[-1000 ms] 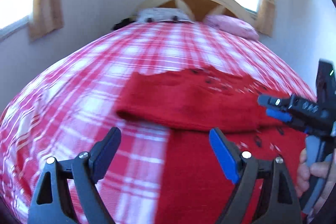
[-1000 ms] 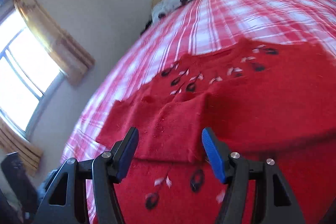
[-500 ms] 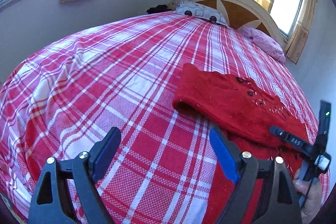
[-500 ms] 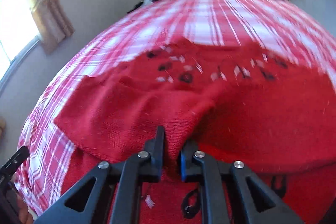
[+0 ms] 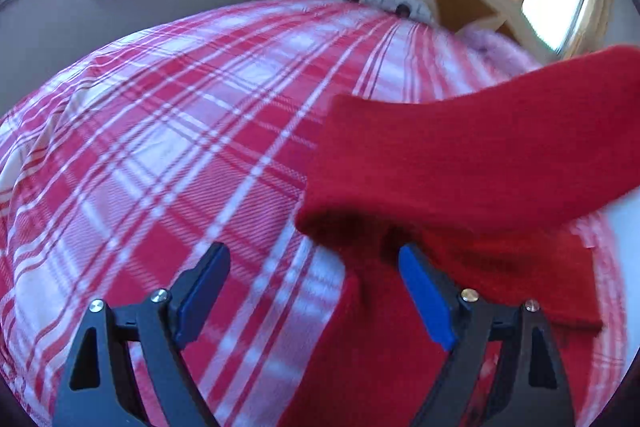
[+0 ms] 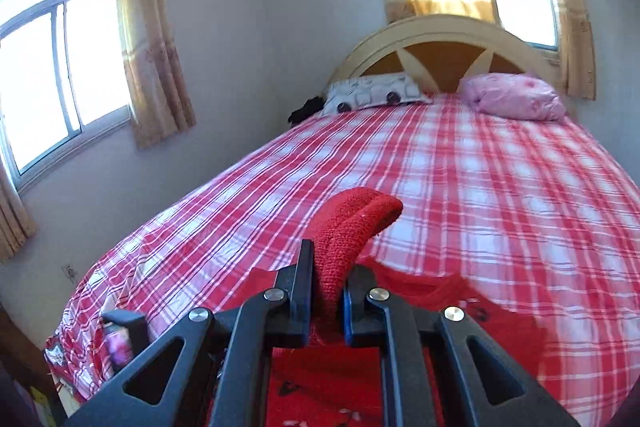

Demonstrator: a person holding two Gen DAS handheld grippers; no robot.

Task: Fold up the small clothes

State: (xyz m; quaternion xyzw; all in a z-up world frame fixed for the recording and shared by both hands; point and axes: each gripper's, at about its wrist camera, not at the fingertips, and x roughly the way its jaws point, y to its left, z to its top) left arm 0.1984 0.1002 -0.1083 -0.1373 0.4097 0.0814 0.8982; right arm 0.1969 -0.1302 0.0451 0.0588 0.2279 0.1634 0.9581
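A small red knit sweater lies on the red-and-white plaid bedspread. In the left wrist view its folded sleeve is lifted off the bed to the right. My left gripper is open and empty, low over the sweater's left edge. My right gripper is shut on a fold of the red sweater and holds it up above the rest of the garment, which stays on the bed.
A patterned white pillow and a pink pillow lie at the headboard. Curtained windows are on the left and behind the bed. The bed's left edge is near.
My right gripper, shut on the sweater's fold, has lifted it up off the bed. My left gripper stayed open and moved closer to the sweater's left edge.
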